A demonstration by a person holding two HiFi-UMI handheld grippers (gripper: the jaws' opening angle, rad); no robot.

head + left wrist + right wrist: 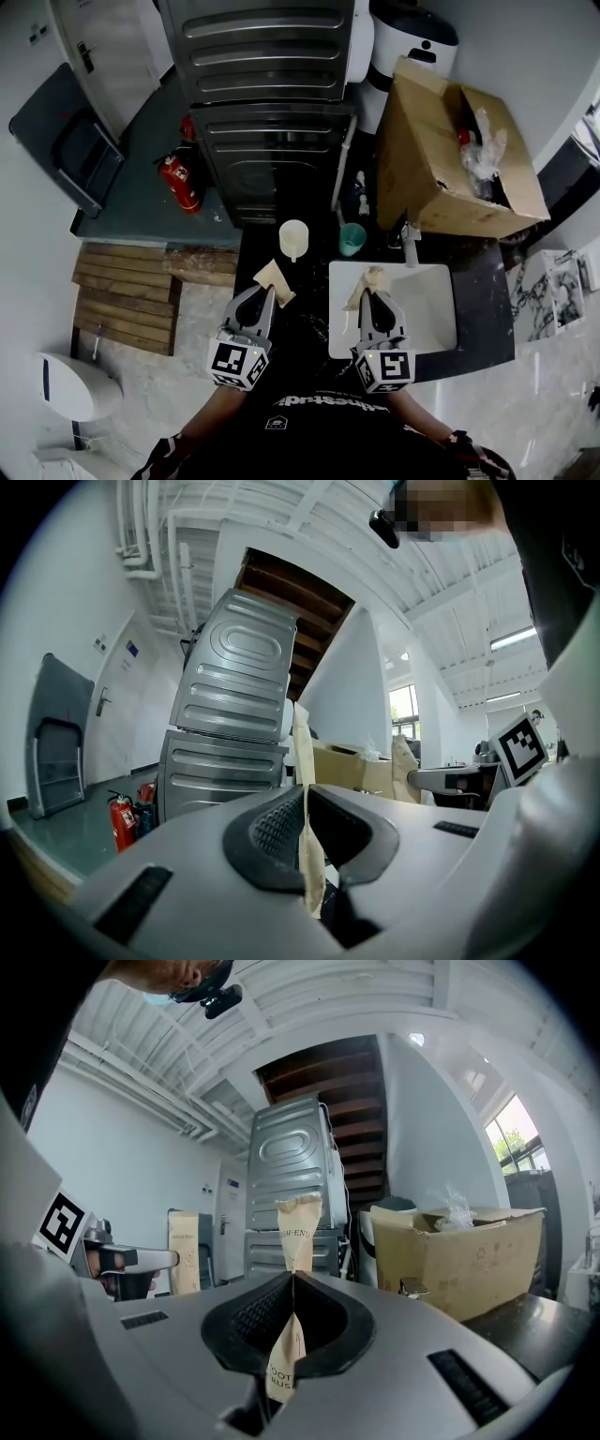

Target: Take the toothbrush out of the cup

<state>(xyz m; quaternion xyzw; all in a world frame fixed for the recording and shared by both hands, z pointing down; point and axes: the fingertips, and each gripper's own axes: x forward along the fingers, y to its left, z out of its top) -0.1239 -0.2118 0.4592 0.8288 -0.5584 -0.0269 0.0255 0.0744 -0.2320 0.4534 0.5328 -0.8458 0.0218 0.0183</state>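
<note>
Over the white sink [436, 300], the right gripper [377, 296] is clamped on a paper toothbrush wrapper [296, 1222]; the left gripper [264, 294] pinches another paper piece [302, 761]. Neither the cream cup [293, 240] nor teal cup [352, 239] beyond shows a toothbrush; extraction seems done, unwrapping underway.

Head cam: high over the grey metal unit [272, 112], looks steeply down, wide shot, unit at frame top. L gripper [305, 794] cam: low & level, faces the unit's front, own fingers [272, 829] v. close in foreground. R gripper [291, 1279] cam: same setup, unit dead ahead. All 3 views share the unit & the cardboard box [469, 159] right of it.
</note>
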